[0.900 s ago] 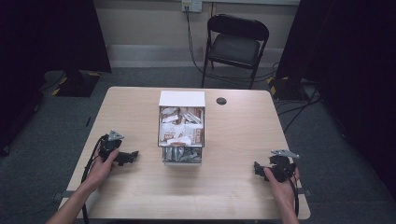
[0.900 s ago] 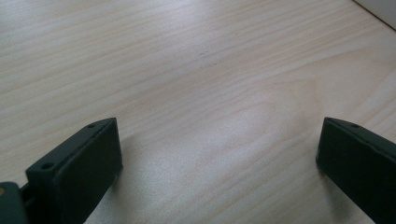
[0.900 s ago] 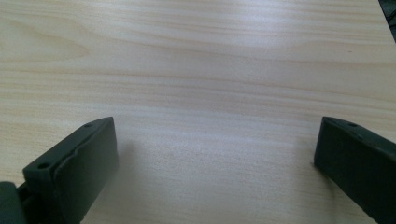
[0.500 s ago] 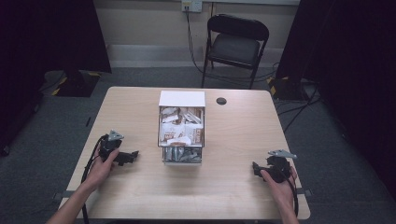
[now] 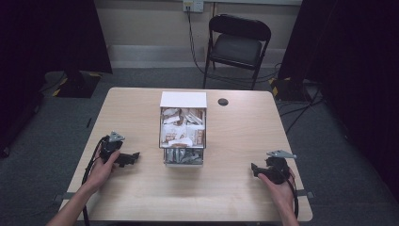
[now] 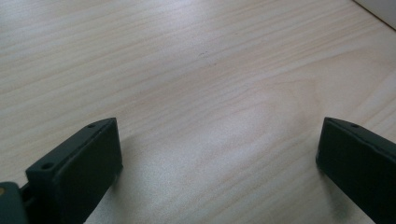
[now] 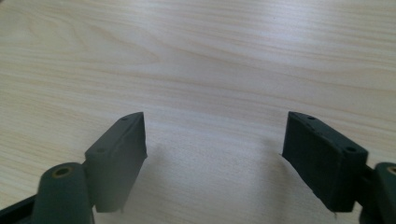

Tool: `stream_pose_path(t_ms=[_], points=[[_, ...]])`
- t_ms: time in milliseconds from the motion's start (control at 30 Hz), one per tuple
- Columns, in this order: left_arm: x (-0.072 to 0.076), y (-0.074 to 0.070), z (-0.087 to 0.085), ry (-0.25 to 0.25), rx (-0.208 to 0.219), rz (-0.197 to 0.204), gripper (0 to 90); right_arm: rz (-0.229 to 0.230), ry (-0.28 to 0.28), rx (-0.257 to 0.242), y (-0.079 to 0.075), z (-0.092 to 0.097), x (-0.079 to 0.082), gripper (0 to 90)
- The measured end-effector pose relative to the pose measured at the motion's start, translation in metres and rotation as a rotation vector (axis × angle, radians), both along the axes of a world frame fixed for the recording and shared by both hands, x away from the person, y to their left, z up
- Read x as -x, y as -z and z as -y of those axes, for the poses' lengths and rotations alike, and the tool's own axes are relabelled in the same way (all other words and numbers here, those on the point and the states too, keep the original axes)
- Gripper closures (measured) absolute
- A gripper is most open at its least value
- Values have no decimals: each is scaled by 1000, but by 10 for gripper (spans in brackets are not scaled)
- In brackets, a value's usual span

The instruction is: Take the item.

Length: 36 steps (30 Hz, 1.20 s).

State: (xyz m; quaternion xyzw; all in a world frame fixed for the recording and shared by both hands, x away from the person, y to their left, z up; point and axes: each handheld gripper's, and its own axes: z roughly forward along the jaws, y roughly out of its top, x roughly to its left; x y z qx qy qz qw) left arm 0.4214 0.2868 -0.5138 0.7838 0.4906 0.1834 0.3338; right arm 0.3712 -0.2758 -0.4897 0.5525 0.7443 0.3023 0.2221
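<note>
A clear box with a white lid part (image 5: 183, 100) stands in the middle of the light wooden table (image 5: 235, 136). It holds several brown and white packets (image 5: 181, 129). My left gripper (image 5: 135, 156) rests on the table to the box's left, pointing toward it, in a person's hand. In the left gripper view its jaws (image 6: 217, 126) stand wide apart over bare wood. My right gripper (image 5: 254, 167) lies near the table's front right, pointing left. Its jaws (image 7: 215, 116) are open with nothing between them.
A small black round disc (image 5: 223, 101) sits on the table behind the box. A black folding chair (image 5: 237, 44) stands beyond the far edge. Cables run over the grey floor at the right (image 5: 301, 108). Dark curtains hang at both sides.
The right hand and its gripper have edged a little to the left along the table. The left gripper and the box have not moved.
</note>
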Motion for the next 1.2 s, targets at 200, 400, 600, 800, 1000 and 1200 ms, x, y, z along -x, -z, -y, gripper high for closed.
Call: stream_pose_path(t_ms=[200,400,600,800,1000,1200], points=[[0,0,0,0,0,0,0,22,-24,-58,-9,0,2,262],[0,0,0,0,1,0,0,41,-86,-91,-20,-8,6,325],[0,0,0,0,0,0,0,68,-144,-139,-35,-15,11,382],[0,0,0,0,0,0,0,83,-211,-177,-44,-21,15,462],[0,0,0,0,1,0,0,95,-236,-189,-51,-28,19,490],[0,0,0,0,0,0,0,74,-281,-227,-59,-37,20,516]])
